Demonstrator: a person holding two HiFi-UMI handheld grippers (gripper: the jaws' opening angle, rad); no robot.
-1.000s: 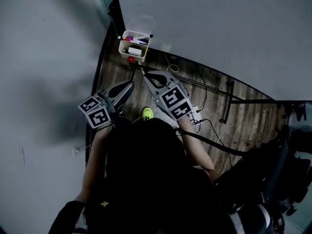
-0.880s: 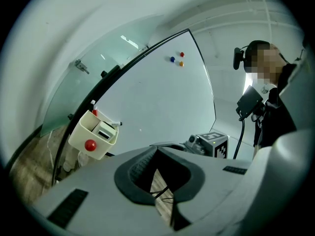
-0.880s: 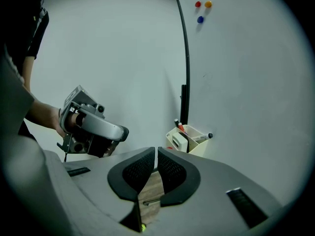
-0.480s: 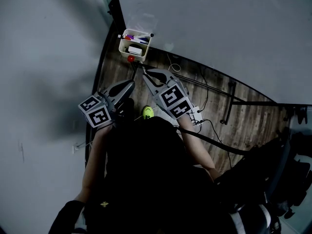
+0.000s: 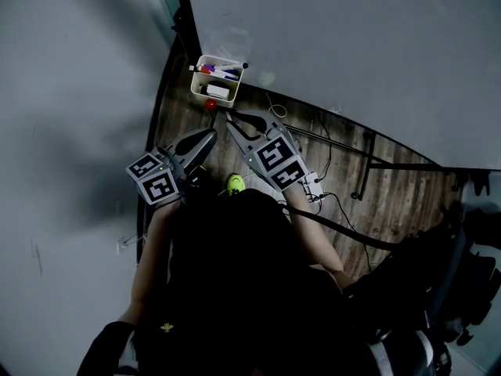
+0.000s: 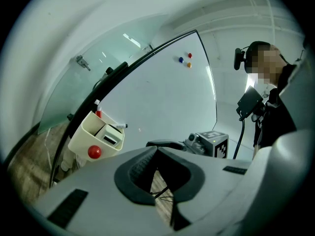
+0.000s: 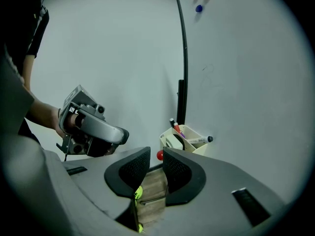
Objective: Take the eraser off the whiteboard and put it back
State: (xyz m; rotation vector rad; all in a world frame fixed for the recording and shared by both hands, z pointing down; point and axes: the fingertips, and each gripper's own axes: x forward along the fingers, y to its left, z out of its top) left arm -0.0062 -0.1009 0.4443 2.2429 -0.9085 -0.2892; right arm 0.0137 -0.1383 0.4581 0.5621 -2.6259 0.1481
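A: where's the eraser?

B: the white block eraser with a dark strip (image 5: pixel 218 92) sits in the cream plastic holder (image 5: pixel 196 75) stuck on the big white whiteboard (image 5: pixel 352 53), at the board's lower left corner. Coloured marker pens (image 5: pixel 223 70) stand beside it in the same holder, and a round red magnet (image 5: pixel 210 103) sits on the holder's front

A: grippers?

B: the right gripper (image 5: pixel 235 116) has its jaws spread, with only floor showing through the gap. They have just been opening. The left gripper (image 5: pixel 211 135) has its jaw tips pressed together and is empty. Both are near the holder, touching nothing

A: anything in the way?

B: in the right gripper view the red magnet shows through the jaw gap, beyond the tips, and the left gripper hangs off to the side. Below them is brown wood-plank floor (image 5: pixel 391 194) with a small yellow-green object (image 5: pixel 236 182), black cables (image 5: pixel 344 210) and the board's black metal stand bar (image 5: pixel 368 163). Small red, orange and blue magnets (image 7: pixel 198 7) sit high on the board

A: change since a second ago?

B: the right jaws are visibly wider. Both grippers are in nearly the same spot in the head view, and the eraser is in the holder then as now
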